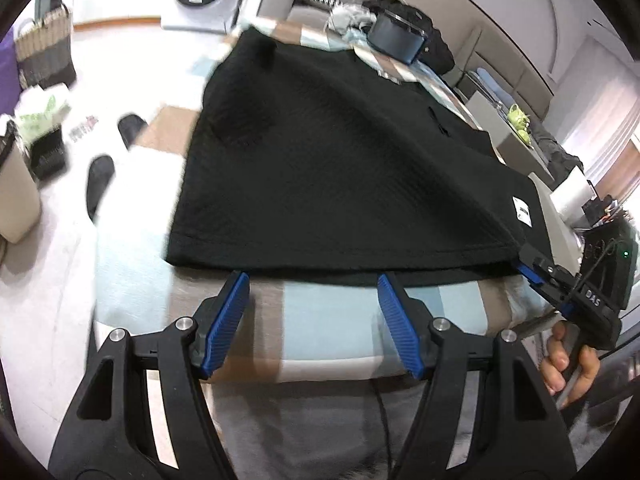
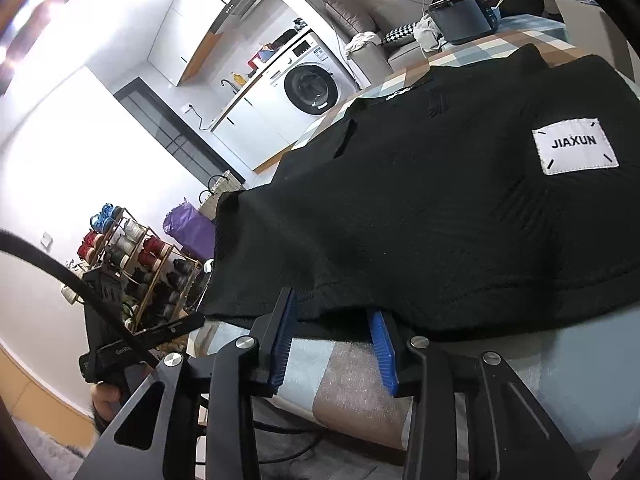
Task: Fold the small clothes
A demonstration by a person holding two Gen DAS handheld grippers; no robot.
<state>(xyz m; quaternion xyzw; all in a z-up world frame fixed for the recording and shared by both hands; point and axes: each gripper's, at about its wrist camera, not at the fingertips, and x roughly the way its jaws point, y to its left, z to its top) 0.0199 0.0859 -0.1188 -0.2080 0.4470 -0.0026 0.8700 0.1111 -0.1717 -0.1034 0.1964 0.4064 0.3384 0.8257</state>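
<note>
A black knit garment (image 1: 332,160) with a white JIAXUN label (image 2: 575,147) lies spread on a checked table cover (image 1: 320,316). My left gripper (image 1: 312,280) is open, its blue pads (image 1: 228,320) just short of the near hem, touching nothing. My right gripper (image 2: 332,312) is open, its fingertips at the hem with the cloth edge draped over them. It also shows at the garment's right corner in the left wrist view (image 1: 532,268).
A dark pot (image 2: 464,16) and a black bag (image 1: 420,36) stand at the table's far end. A washing machine (image 2: 312,88), a shelf of thread spools (image 2: 132,256), a basket (image 1: 44,52) and slippers (image 1: 100,176) are off the table to the left.
</note>
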